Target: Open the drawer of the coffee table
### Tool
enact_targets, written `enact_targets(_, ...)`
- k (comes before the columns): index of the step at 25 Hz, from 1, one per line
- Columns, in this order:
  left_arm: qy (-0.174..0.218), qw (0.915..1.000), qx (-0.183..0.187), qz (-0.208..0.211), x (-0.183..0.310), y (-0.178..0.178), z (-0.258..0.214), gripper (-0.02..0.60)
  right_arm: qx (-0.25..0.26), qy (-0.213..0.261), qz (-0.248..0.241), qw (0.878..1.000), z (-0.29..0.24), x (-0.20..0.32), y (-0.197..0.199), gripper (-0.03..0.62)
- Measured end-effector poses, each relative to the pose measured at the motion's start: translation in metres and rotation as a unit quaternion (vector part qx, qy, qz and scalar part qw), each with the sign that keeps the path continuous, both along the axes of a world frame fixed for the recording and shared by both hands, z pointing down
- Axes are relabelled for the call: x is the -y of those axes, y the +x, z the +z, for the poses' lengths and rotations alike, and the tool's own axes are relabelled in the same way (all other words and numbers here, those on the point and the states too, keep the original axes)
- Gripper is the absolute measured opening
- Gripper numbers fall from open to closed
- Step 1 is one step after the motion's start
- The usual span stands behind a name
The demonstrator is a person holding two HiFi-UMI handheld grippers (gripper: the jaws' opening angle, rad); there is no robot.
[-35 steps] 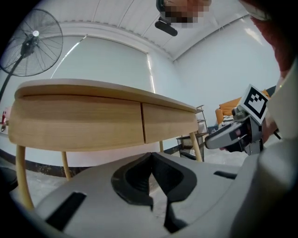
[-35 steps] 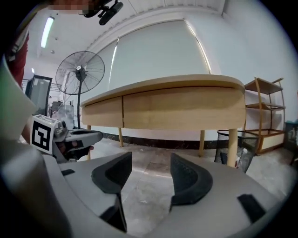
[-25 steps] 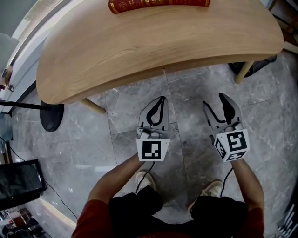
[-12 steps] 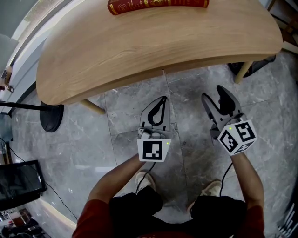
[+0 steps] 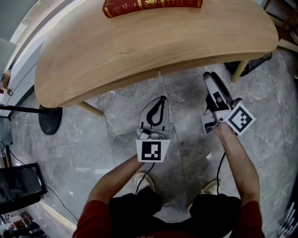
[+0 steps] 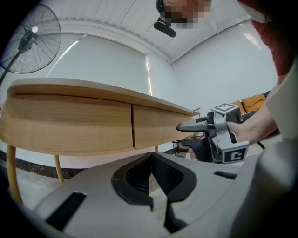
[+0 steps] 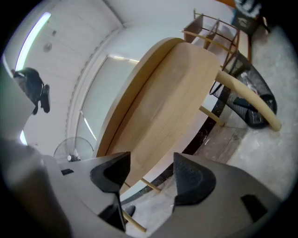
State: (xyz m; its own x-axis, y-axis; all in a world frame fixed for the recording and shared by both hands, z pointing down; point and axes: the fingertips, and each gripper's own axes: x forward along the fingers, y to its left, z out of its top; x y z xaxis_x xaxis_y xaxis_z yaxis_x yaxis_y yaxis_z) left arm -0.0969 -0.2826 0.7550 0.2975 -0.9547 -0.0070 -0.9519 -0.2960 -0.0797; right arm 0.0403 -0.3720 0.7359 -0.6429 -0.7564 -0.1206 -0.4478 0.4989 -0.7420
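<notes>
At far left, black fan base (image 5: pixel 50 120) on grey marble floor (image 5: pixel 116 125) | curved wooden coffee table (image 5: pixel 139 46), red book (image 5: pixel 151 5) on top, drawer (image 6: pixel 156 128) shut flush | left gripper (image 5: pixel 161 99) jaws pressed together, empty | right gripper (image 5: pixel 213 80) jaws just opening wide, nothing between

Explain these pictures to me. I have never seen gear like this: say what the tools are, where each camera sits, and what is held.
No robot here: a person holds a two-fingered gripper in each hand. The head view looks down from the person's head at a wooden coffee table with a red book on it. Each gripper view looks along its own fingers toward the table's closed drawer fronts. The left gripper is shut and empty. The right gripper, turned on its side, has just been opening its fingers; nothing is between them.
</notes>
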Motion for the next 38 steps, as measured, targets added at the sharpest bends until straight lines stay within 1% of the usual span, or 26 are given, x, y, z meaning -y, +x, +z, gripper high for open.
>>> enact_targets(3,-0.001,0.9999,-0.01,-0.003,0.001,0.0,-0.002,0.008,0.058,-0.013,0.01,0.998,0.005,0.017,0.006,0.262)
enact_targets(5,0.0,0.9999,-0.012,-0.003,0.002,0.001,-0.002,0.008,0.097,-0.025,0.013,0.995,0.01,0.025,0.008,0.262)
enact_targets(8,0.001,1.0,-0.009,0.001,0.001,0.004,-0.001,0.008,0.156,-0.015,-0.011,0.988,0.007,0.028,0.004,0.266)
enact_targets(11,-0.001,0.9999,-0.015,0.005,0.0,0.004,0.001,0.008,0.196,0.003,-0.033,0.98,0.0,0.035,-0.001,0.268)
enact_targets(13,-0.003,0.9999,-0.013,0.006,-0.001,0.004,0.002,0.008,0.223,0.0,-0.031,0.974,-0.001,0.041,0.0,0.269)
enact_targets(16,-0.007,0.9999,-0.009,0.005,-0.002,0.002,0.004,0.008,0.255,-0.011,-0.016,0.967,0.001,0.045,0.002,0.269)
enact_targets(19,-0.01,0.9999,-0.012,0.002,-0.001,-0.001,0.004,0.008,0.264,-0.016,-0.006,0.964,0.002,0.045,0.003,0.268)
enact_targets(25,-0.01,0.9998,-0.015,-0.002,0.0,-0.002,0.005,0.008,0.267,-0.02,-0.009,0.964,0.004,0.044,0.003,0.258)
enact_targets(29,-0.009,0.9999,-0.007,-0.004,0.001,-0.005,0.004,0.008,0.266,-0.022,-0.015,0.964,0.006,0.042,0.003,0.247)
enact_targets(38,-0.013,0.9998,-0.01,-0.009,-0.011,-0.006,0.003,0.008,0.267,-0.021,-0.028,0.963,0.005,0.015,0.011,0.238)
